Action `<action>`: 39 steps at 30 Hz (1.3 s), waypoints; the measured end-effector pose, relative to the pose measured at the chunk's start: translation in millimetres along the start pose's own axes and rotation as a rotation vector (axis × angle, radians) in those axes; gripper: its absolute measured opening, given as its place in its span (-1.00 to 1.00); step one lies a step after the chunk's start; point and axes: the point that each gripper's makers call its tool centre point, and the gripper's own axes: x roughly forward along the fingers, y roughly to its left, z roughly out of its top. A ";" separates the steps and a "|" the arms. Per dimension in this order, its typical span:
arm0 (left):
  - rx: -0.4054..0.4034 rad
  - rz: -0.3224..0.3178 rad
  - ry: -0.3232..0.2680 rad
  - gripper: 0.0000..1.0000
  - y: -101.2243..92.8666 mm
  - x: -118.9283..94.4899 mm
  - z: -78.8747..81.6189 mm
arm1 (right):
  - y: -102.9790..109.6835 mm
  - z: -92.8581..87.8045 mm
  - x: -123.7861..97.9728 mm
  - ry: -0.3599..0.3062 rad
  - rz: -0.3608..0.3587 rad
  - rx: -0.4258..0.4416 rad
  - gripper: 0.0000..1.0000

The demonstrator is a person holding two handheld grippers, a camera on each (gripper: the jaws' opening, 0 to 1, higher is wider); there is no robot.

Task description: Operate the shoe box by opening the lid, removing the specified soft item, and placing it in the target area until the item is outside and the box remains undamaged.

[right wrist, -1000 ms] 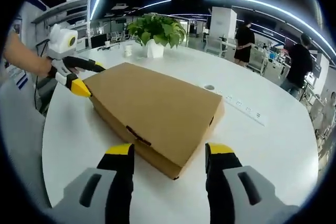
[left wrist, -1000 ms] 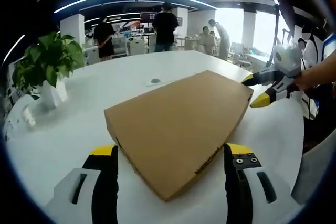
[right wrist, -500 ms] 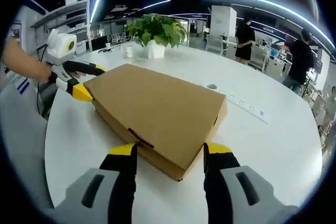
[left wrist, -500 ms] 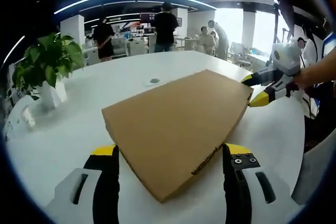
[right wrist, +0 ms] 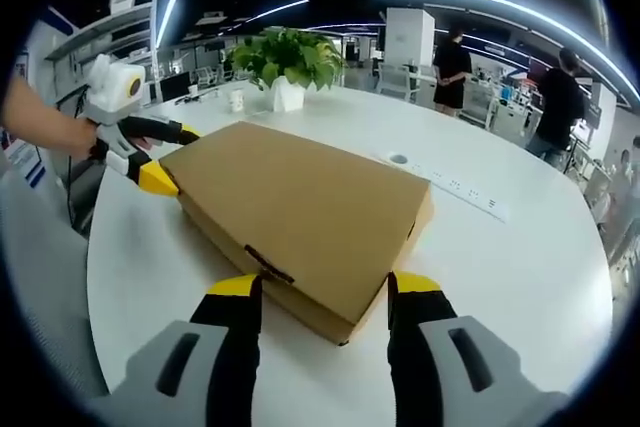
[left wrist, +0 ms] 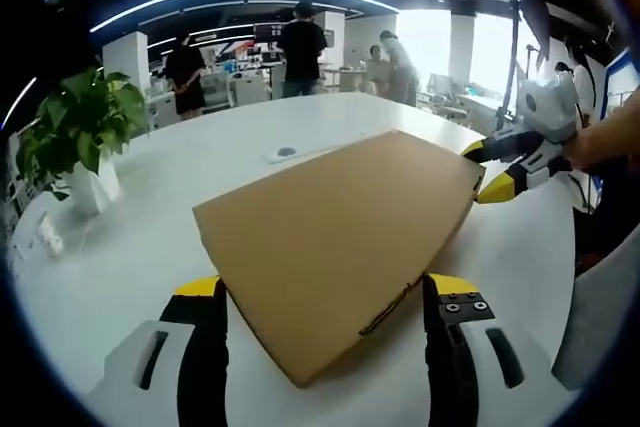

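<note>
Currently: shoe box (left wrist: 340, 237), plain brown cardboard, lid closed, lying flat on the round white counter (left wrist: 130, 247), toward the edge nearest the person. Left tool (left wrist: 325, 292): jaws spread wide, one either side of a box corner, holding nothing. Right tool (right wrist: 325, 287): jaws likewise wide apart, straddling the opposite corner, nothing held. Potted plant (right wrist: 285, 59) near the counter's far edge
</note>
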 end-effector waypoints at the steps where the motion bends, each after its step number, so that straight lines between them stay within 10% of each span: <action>1: 0.002 -0.003 0.001 0.65 0.6 -0.7 -0.4 | 1.4 -0.4 -0.5 0.000 -0.004 0.004 -0.07; 39: 0.064 -0.100 0.030 0.61 6.9 -49.4 -30.5 | 74.6 -10.9 -17.7 -0.004 -0.085 0.059 -0.09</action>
